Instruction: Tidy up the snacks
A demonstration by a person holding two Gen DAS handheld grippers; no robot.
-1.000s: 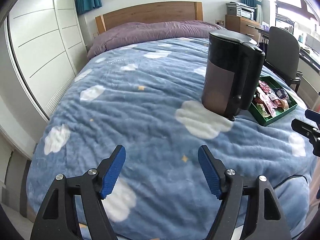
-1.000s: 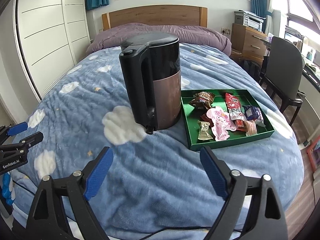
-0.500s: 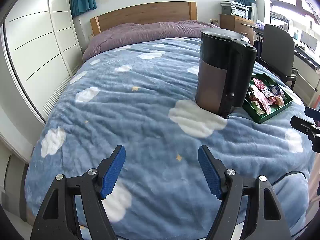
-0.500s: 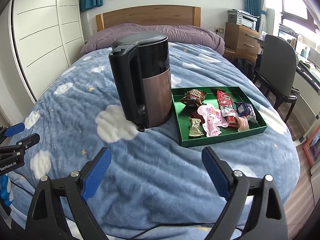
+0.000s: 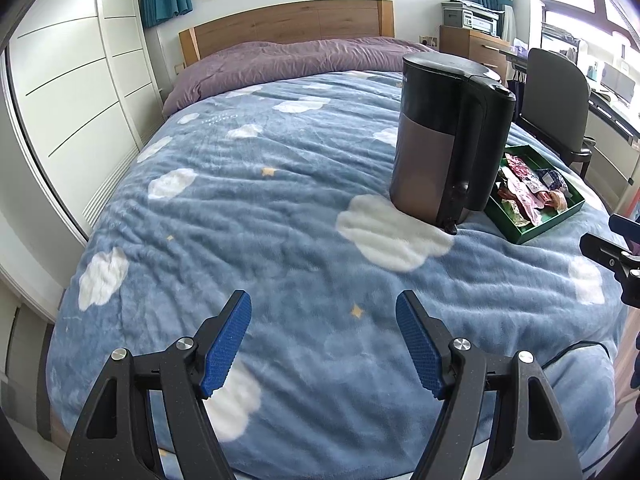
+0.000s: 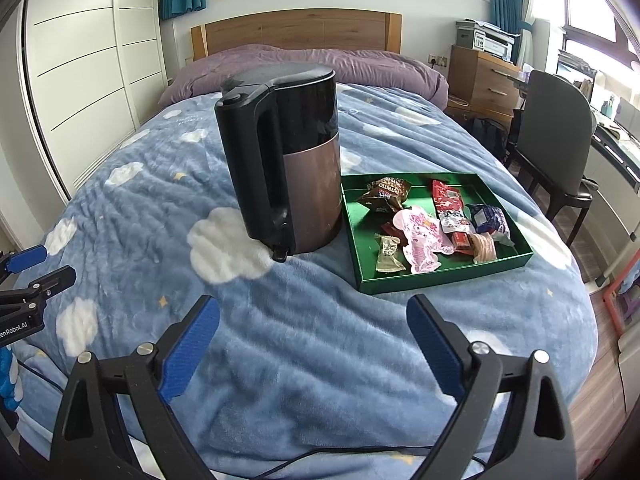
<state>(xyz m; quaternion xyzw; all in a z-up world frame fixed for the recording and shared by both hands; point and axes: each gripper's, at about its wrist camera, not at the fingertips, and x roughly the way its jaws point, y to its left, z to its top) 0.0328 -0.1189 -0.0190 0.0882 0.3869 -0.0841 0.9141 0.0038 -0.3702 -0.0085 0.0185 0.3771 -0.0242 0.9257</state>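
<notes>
Snack packets (image 6: 436,222) seen lying loose inside green tray (image 6: 448,276) on blue blanket (image 6: 304,352), tray just beside black kettle (image 6: 286,168). No packet seen outside tray. Left gripper (image 5: 323,340) and right gripper (image 6: 313,344) held with jaws spread wide, nothing gripped, both well short of tray. Scene fits packets awaiting sorting or already gathered. Any pick judged best made by crimped packet edge, kettle and tray wall avoided.

The kettle (image 6: 288,160) stands just beside the green tray's (image 6: 448,276) left wall, blocking that side; the tray's near edge lies unobstructed across bare blanket (image 6: 312,344).
</notes>
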